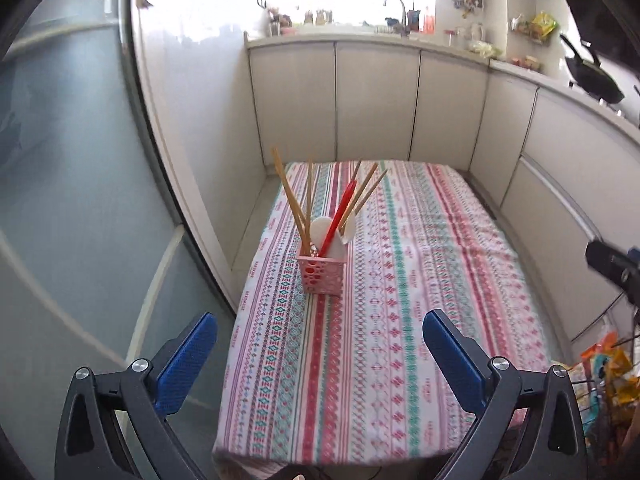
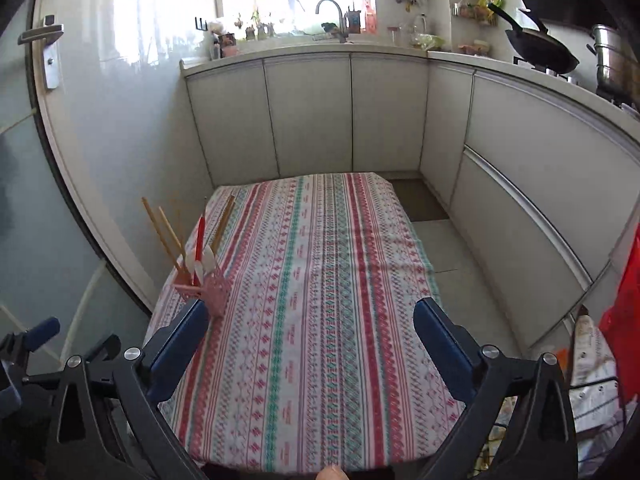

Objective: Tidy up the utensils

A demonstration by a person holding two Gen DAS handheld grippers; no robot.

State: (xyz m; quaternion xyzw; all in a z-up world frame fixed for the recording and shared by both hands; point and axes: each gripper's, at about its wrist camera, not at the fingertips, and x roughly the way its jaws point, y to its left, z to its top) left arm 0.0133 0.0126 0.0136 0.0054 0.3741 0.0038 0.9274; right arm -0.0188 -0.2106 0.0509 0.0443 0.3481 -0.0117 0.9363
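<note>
Kitchen surface under a striped cloth, with both grippers released above its near end.

Nearest, the left gripper hangs with its blue pads spread wide and nothing between them; the right gripper is likewise spread and bare, its left pad overlapping the holder's foot in the right wrist view, though contact cannot be judged. Beyond them, a pink holder stands upright on the cloth, left of the surface's middle. In it stand the utensils: wooden chopsticks with long axes near vertical, tips fanning up and outward; a red utensil leaning up to the right; and white spoons, bowls up. Farther off, pale cabinets wrap the far side, topped by a faucet, with a wok at right.
</note>
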